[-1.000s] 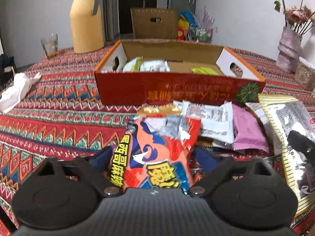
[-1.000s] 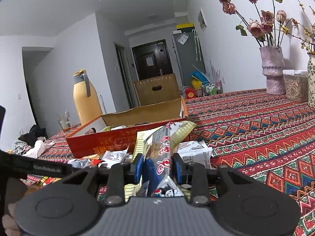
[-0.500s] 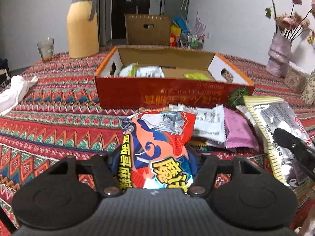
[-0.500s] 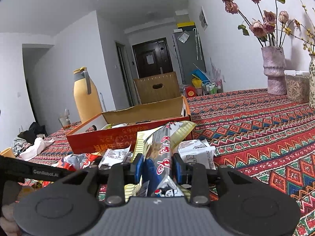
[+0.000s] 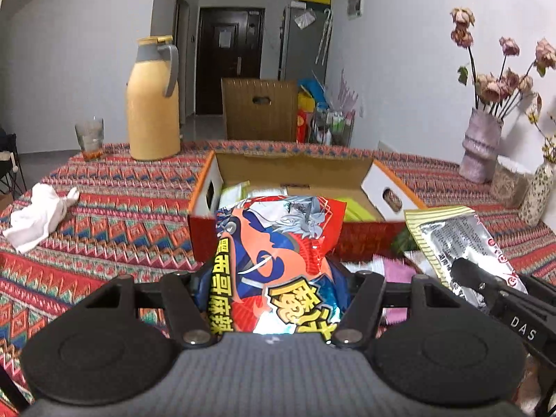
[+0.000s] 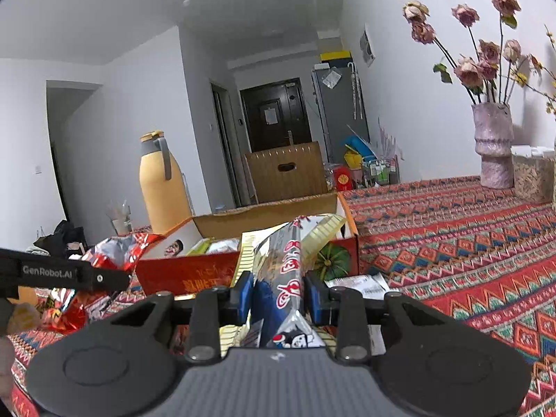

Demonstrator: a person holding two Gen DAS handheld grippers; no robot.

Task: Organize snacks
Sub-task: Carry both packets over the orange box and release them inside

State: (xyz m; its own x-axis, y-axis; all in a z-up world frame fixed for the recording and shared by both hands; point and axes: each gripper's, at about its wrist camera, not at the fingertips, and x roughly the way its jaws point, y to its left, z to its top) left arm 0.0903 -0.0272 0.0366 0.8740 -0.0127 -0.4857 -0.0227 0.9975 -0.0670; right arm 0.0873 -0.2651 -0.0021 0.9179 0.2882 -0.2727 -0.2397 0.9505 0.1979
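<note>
At twelve o'clock from your left claw [image 5: 274, 278] sat the open box [image 5: 295, 170]; it was clenched on the red snack bag [image 5: 278, 243], long axis pointing boxward. Your right claw [image 6: 278, 295], gripping the silver striped packet [image 6: 288, 260], had the box at eleven o'clock.

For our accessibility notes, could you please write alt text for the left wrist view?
The left tongs grip a red-and-blue snack bag before an open cardboard box on a patterned tablecloth. A silver packet sits at right.

Two held snack packets [image 5: 274, 260] [image 6: 288, 278], one box [image 5: 295, 166], one flask [image 5: 153, 104].
</note>
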